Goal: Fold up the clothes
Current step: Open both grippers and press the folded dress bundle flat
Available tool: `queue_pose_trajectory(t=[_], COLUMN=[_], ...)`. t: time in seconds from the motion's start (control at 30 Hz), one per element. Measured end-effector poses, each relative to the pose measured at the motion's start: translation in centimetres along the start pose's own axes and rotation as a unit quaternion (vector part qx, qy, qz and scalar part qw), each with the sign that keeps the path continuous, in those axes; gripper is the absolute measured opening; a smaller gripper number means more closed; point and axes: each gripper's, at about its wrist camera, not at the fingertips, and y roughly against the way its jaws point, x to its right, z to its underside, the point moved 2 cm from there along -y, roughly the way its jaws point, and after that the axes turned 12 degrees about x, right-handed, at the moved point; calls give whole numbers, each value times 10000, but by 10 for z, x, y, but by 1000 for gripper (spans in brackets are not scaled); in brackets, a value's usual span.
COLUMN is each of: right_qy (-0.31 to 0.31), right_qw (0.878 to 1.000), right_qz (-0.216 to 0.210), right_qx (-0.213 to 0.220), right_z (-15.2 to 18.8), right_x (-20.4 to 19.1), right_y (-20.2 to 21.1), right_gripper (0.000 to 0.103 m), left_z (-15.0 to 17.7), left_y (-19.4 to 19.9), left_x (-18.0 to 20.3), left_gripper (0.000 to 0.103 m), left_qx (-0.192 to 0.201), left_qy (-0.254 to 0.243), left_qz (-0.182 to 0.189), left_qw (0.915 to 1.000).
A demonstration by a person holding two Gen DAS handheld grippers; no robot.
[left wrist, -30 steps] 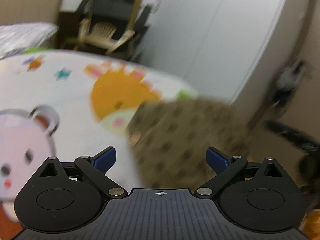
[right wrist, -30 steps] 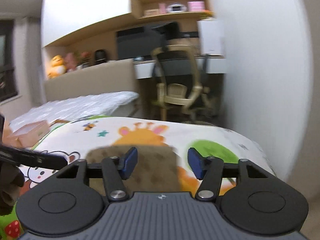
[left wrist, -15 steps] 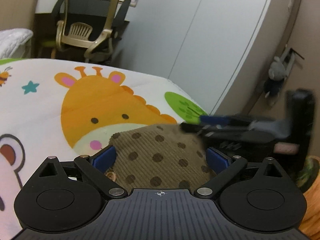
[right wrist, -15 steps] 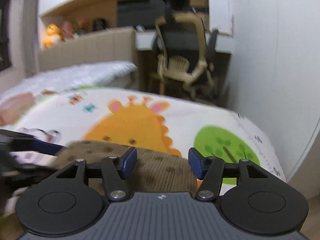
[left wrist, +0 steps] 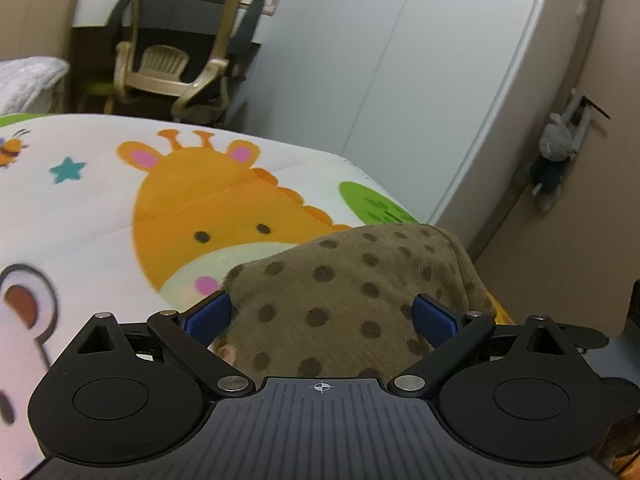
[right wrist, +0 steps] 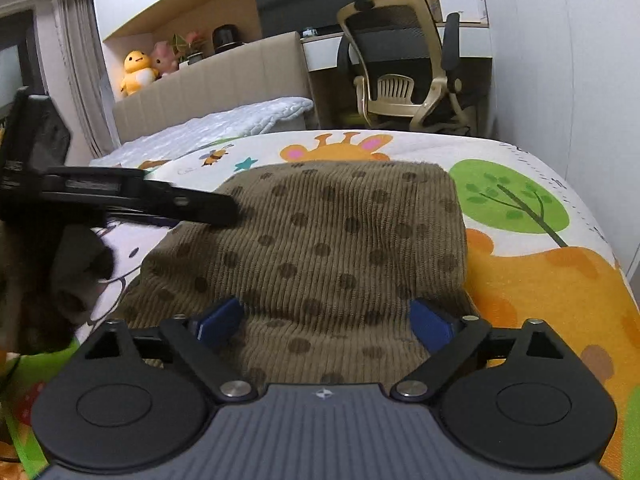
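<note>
A brown corduroy garment with dark polka dots [right wrist: 340, 240] lies folded on a cartoon-print play mat [right wrist: 540, 272]. It also shows in the left wrist view [left wrist: 352, 292]. My right gripper [right wrist: 322, 320] is open, its blue pads low over the garment's near edge. My left gripper [left wrist: 320, 316] is open over the garment's left side, and in the right wrist view it appears as a black arm [right wrist: 120, 196] reaching to the garment's far left edge. Neither holds the cloth.
The mat [left wrist: 120, 220] bears giraffe, bear and tree pictures. Behind it stand an office chair [right wrist: 404, 64], a bed with a grey blanket [right wrist: 224, 128] and a white wardrobe [left wrist: 400, 60]. A plush toy [left wrist: 554, 156] hangs on the right wall.
Both grippers have come lower and closer over the garment. The right gripper has left the left wrist view. The garment now lies flat and still on the mat.
</note>
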Motion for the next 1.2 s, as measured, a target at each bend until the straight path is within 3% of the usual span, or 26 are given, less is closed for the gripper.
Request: queue_pose_trajectory(t=[0.07,0.1,0.23,0.43,0.6,0.67,0.7,0.73,0.77,1.0,1.07,1.1,1.2], right_qy=[-3,-41,-147,-176,-271,-335,-366,-398,-430,-647,-709,-740,-827], right_qw=[10000,10000,9998,9996,9990,9989,9988,9986,9985,9969,9964,9961,9952], right_qz=[18,60,137,210,280,277,276,274,279,352,373,384,409], right_qx=[33,29,-12,88,207,195,194,194,201,269,288,298,319], right_z=[0,0,-1,3,5,5,5,5,5,7,7,7,8], right_x=[1,3,6,5,7,9,10,11,12,19,21,22,25], right_y=[1,1,-4,0,5,4,4,4,4,6,7,7,7], right_gripper=[95,101,103,103,103,103,103,103,103,103,103,103,103], left_z=[5,9,30,61,87,96,100,103,106,110,109,108,98], left_y=[12,21,62,96,124,128,128,127,124,105,104,104,119], left_x=[-6,-7,1,47,87,93,95,96,97,97,101,103,106], left_gripper=[100,100,100,100,100,97,92,69,59,56,28,25,11], left_qx=[-63,-77,-107,-138,-164,-162,-157,-173,-200,-146,-106,-76,41], left_qy=[256,307,180,-788,-1618,-1627,-1664,-1737,-1827,-2160,-2237,-2265,-1853], left_qz=[-54,-55,-23,157,309,309,259,166,53,-283,-313,-357,-133], left_qw=[9996,9995,9998,9967,9862,9861,9856,9845,9830,9759,9741,9733,9826])
